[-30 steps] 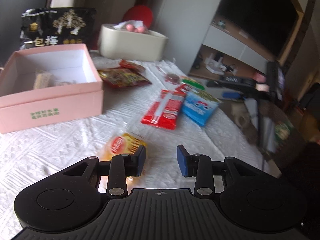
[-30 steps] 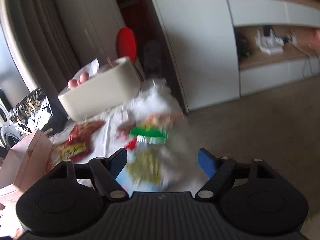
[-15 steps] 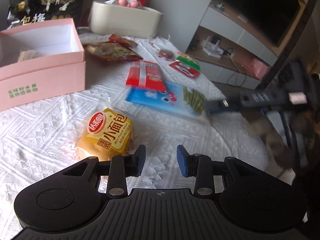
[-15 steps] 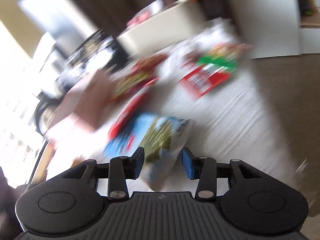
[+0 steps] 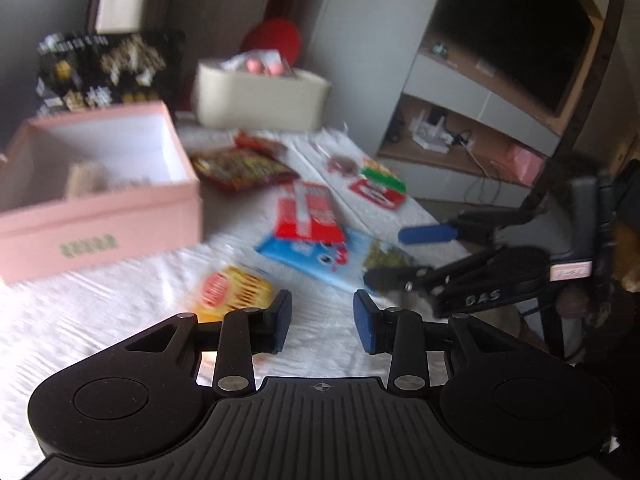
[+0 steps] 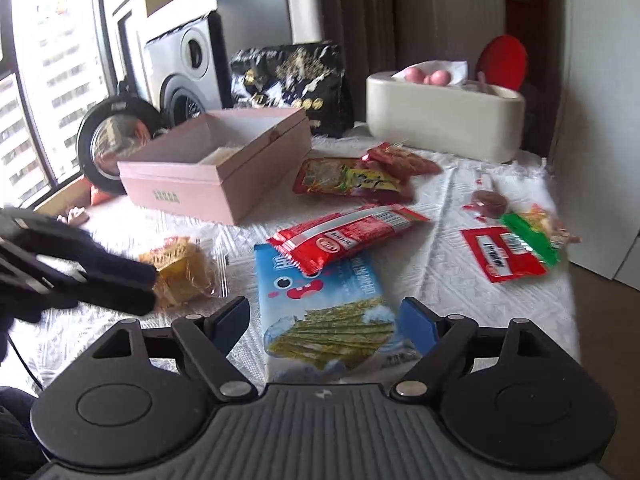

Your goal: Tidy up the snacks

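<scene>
A blue seaweed pack (image 6: 320, 308) lies flat on the white tablecloth (image 6: 440, 280) between the fingers of my right gripper (image 6: 326, 322). Its jaws are opening and the pads stand clear of the pack. A red snack pack (image 6: 344, 232) overlaps the blue pack's far end. In the left wrist view my left gripper (image 5: 322, 322) hangs open and empty just right of a yellow bread pack (image 5: 234, 292). The open pink box (image 5: 100, 184) sits far left with a few items inside. The right gripper (image 5: 400, 256) shows at the edge of the blue seaweed pack (image 5: 320, 256).
A cream tub (image 6: 444, 120) with pink balls and a black bag (image 6: 292, 80) stand at the back. Red-yellow snack bags (image 6: 356, 176), a red-green pack (image 6: 516, 248) and a small round sweet (image 6: 488, 202) lie on the cloth. The table's right edge drops to the floor.
The right gripper, pinched on the blue pack half a second ago, has spread its jaws; the pack now rests flat near the red pack. The left gripper ends almost where it began.
</scene>
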Tool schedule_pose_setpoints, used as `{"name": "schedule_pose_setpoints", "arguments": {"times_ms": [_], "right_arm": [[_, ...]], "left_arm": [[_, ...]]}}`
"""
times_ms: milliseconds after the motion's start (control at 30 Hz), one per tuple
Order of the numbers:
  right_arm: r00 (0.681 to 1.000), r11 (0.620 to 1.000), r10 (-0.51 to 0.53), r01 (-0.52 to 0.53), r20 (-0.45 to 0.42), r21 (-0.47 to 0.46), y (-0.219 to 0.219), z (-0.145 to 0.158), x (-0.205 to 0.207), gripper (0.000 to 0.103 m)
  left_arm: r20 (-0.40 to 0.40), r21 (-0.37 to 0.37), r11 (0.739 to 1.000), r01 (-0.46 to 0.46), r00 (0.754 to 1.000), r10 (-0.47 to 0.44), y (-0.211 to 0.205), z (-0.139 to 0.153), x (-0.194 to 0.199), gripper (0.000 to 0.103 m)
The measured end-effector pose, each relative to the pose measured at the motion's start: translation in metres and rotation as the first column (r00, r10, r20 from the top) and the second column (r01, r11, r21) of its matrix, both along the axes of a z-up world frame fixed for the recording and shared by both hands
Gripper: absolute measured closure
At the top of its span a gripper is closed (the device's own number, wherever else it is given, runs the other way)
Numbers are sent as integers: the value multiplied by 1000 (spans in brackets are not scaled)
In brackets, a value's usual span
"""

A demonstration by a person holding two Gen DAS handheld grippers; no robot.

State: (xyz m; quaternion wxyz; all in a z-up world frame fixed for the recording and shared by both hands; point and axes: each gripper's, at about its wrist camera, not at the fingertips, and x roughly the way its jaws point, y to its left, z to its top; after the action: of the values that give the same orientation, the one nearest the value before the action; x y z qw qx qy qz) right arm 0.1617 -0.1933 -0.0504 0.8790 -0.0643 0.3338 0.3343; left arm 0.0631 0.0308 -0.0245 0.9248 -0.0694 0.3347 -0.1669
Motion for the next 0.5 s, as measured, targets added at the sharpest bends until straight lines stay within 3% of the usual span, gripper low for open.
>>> {"name": "schedule_pose_setpoints", "arguments": {"times_ms": [67,167,233,367,500], "right_arm": [[1000,1000,3,-4,-11,-8,6,-7,9,20],[999,999,-35,35,-22,10,8,-13,23,19],[995,997,-56,59,-80,46,6,-19,36,19],[980,988,-32,61,-198,140,-2,-24,42,15],[984,995,5,13,-180,100,2,-22,18,15]], "left_arm": [[35,62,998,-33,999,31,9,4,-6,65],[10,110,991,-75,997,75,23,-2,-5,65],[-5,121,990,-75,997,76,27,-7,-4,65],[-35,178,984,7,999,-1,16,-16,0,65],[-77,236,968,85,995,-69,-3,-28,4,62]]}}
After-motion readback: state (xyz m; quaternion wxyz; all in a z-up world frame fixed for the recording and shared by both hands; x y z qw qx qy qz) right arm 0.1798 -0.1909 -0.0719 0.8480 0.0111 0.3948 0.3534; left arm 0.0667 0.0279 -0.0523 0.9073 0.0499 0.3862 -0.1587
